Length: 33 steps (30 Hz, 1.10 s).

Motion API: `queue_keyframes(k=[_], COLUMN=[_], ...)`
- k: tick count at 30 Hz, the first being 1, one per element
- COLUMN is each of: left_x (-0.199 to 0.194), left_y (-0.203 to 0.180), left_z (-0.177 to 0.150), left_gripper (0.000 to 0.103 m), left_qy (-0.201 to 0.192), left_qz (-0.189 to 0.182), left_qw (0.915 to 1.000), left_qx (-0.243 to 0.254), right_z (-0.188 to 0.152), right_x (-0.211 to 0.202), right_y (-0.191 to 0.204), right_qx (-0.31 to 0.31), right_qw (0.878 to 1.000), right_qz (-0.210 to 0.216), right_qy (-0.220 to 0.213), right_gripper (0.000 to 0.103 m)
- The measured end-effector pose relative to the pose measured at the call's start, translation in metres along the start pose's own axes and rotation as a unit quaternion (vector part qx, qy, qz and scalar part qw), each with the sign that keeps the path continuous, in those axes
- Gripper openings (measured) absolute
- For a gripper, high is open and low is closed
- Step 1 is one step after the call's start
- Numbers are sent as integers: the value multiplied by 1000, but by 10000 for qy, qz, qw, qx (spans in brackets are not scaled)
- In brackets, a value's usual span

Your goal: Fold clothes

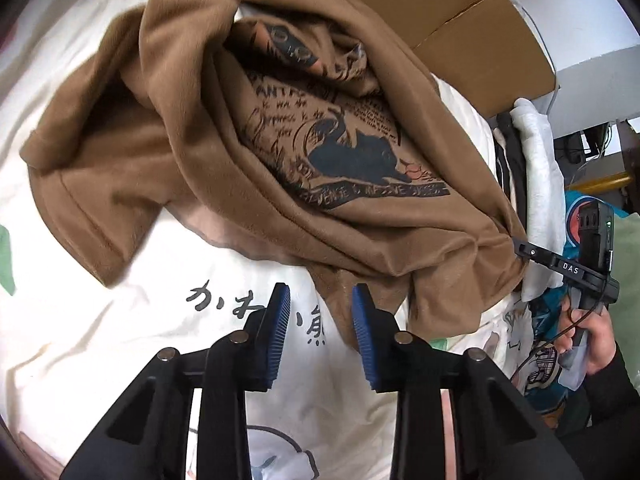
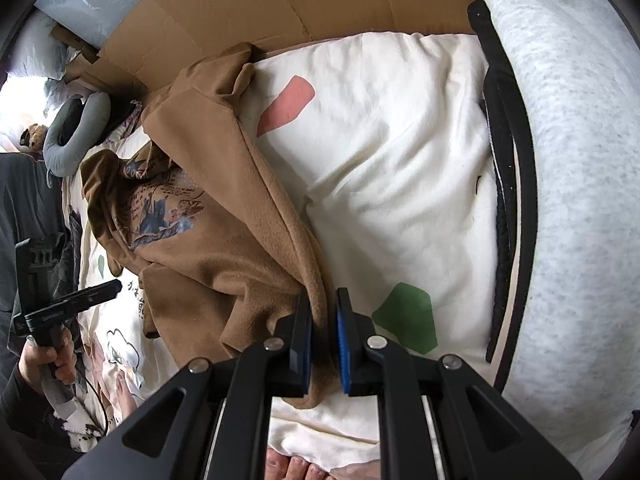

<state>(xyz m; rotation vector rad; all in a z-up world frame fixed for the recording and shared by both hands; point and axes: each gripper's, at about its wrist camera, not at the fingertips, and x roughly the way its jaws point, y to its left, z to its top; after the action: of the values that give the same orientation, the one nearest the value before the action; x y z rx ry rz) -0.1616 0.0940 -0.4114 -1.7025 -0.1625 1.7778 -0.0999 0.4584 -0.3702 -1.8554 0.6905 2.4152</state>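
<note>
My left gripper (image 1: 320, 312) hangs over the quilt (image 1: 120, 340), the crumpled T-shirt (image 1: 248, 152) lying on it at twelve o'clock. At three o'clock my right gripper (image 2: 324, 316) pinches its hem. Cardboard (image 1: 460, 28) sits behind, at one o'clock.

The right gripper (image 1: 520, 249) bears the white letters "DAS" on its black finger. The brown T-shirt (image 1: 180, 128) carries a dark print whose lettering is too crumpled to read surely. The cream bedcover (image 1: 120, 340) shows black Japanese characters, beginning "かま".
</note>
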Motion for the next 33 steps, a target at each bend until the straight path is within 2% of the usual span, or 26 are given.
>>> queue_keyframes(k=[5, 12, 15, 19, 28, 30, 33], left_x=[9, 25, 31, 35, 36, 37, 40], left_y=[1, 1, 5, 14, 17, 20, 24], left_z=[2, 4, 3, 2, 6, 5, 4], left_gripper=[32, 32, 32, 32, 31, 5, 4], left_qy=[30, 94, 182, 194, -78, -114, -137], left_qz=[-46, -506, -335, -461, -665, -721, -838], left_qw=[9999, 9984, 9989, 9974, 9964, 9960, 9949], left_qx=[-105, -245, -267, -510, -512, -508, -537], right_z=[-1, -2, -2, -3, -3, -3, -2], right_x=[2, 5, 5, 6, 7, 8, 8], right_y=[2, 4, 4, 2, 3, 2, 1], right_qx=[-12, -28, -44, -39, -66, -62, -53], right_qw=[10000, 10000, 10000, 10000, 9999, 9999, 9999], right_qz=[-11, -6, 0, 17, 16, 13, -5], right_qy=[18, 50, 54, 59, 90, 95, 87], right_gripper=[10, 10, 10, 10, 10, 10, 10])
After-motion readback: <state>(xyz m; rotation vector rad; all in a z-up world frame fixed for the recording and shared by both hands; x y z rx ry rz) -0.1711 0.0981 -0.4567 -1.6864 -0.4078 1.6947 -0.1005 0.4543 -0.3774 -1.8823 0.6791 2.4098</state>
